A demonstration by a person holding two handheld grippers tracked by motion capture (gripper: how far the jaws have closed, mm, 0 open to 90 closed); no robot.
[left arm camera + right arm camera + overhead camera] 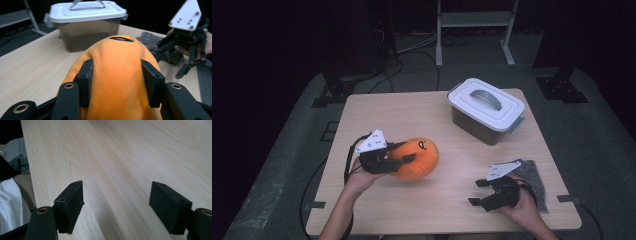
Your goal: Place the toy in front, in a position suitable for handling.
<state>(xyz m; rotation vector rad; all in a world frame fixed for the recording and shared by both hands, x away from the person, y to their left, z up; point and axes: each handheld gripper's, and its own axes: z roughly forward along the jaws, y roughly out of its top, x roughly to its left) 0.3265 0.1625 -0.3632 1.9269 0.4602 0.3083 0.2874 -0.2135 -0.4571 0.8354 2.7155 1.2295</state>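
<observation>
In the high view, the left gripper (404, 151) is clamped on the orange plush toy (414, 159), which lies on the table (412, 110); the closed white-lidded box (486, 109) stands well beyond it.

In the left gripper view, the 2 pads (85, 82) press into the toy's soft sides, so I judge the grip secure for carrying.

In the right gripper view, the right gripper (116, 202) has its jaws apart over bare wood, holding nothing, probably ready to help.

Dark room, grey floor (287, 165), white shelf frame (474, 20).
</observation>
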